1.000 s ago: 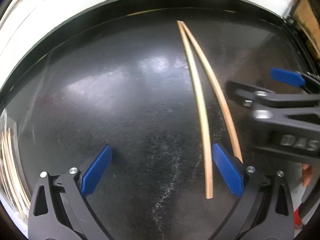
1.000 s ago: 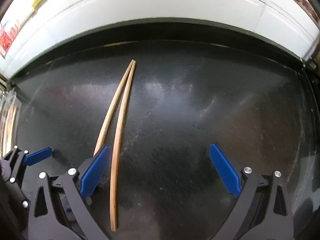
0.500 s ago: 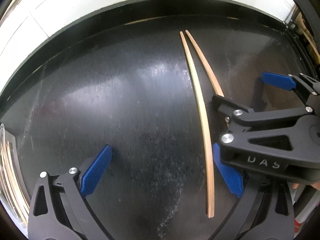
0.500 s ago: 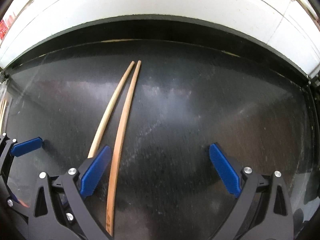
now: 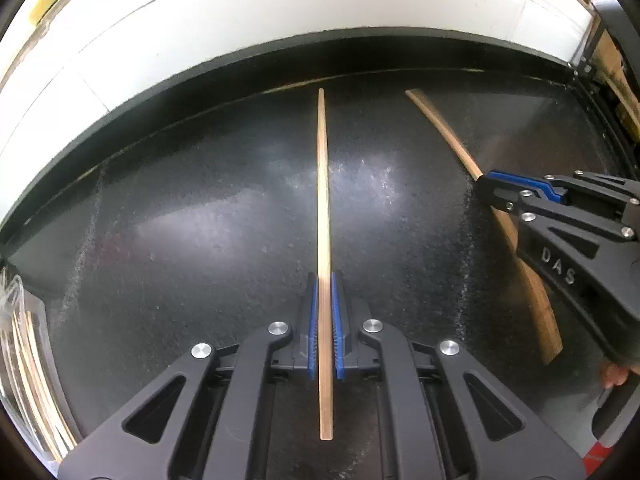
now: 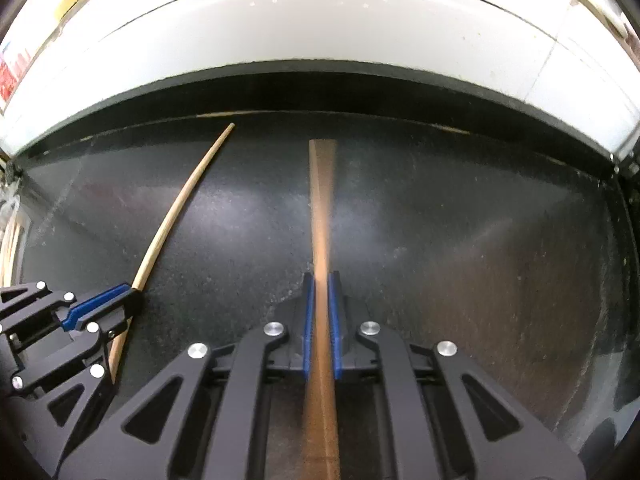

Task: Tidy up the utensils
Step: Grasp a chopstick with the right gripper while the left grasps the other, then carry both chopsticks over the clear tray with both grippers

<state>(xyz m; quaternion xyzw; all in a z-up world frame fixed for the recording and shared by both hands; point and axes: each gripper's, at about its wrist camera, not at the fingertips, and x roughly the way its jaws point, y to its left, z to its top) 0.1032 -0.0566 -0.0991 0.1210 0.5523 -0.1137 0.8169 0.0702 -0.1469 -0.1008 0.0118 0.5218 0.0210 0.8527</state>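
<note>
Over the speckled black countertop [image 5: 180, 240], the left gripper [image 5: 324, 280] is clamped tight on a pale, slender wooden chopstick [image 5: 323, 184], its tip pointing toward the white tiled wall [image 5: 240, 28]. The right gripper [image 6: 319, 280] pinches a darker brown wooden chopstick [image 6: 321, 200] the same way, just beside it. A clear plastic container of chopsticks [image 5: 24, 360] sits at far left.

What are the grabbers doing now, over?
Left gripper shut on pale chopstick. Right gripper shut on darker chopstick. Dark tray below, nothing blocking.
</note>
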